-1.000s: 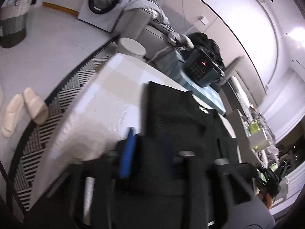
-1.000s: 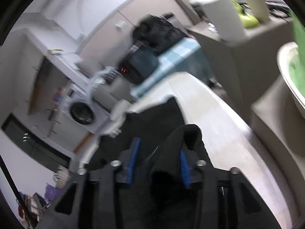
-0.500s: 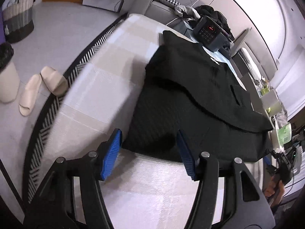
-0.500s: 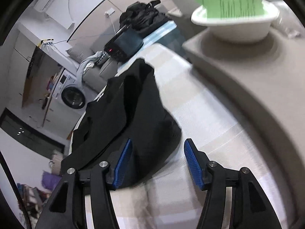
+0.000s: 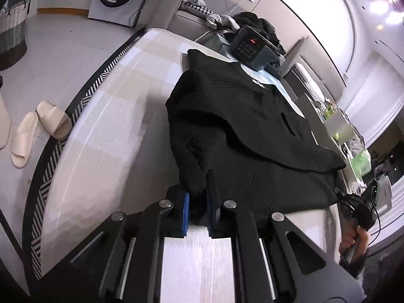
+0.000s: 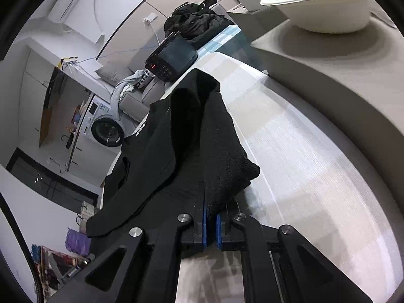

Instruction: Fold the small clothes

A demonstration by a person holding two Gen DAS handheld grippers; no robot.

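Observation:
A black knitted garment [image 5: 242, 126] lies partly folded on a pale checked table [image 5: 121, 116], one layer lapped over the other. My left gripper [image 5: 198, 209] is shut on the near left corner of the garment, the blue pads pinching the cloth. In the right wrist view the same garment [image 6: 192, 146] lies on the table [image 6: 303, 176], and my right gripper [image 6: 211, 224] is shut on its near right corner, which bulges up just ahead of the pads.
A dark device with a red light [image 5: 250, 46] sits past the table's far end, with a heap of dark clothes [image 6: 197, 21] behind it. A white bowl [image 6: 320, 12] stands on a grey counter to the right. Slippers [image 5: 38, 126] and a striped rug lie left on the floor.
Half a second ago both grippers were open just short of the garment's near edge. Both have moved in and shut on its near corners.

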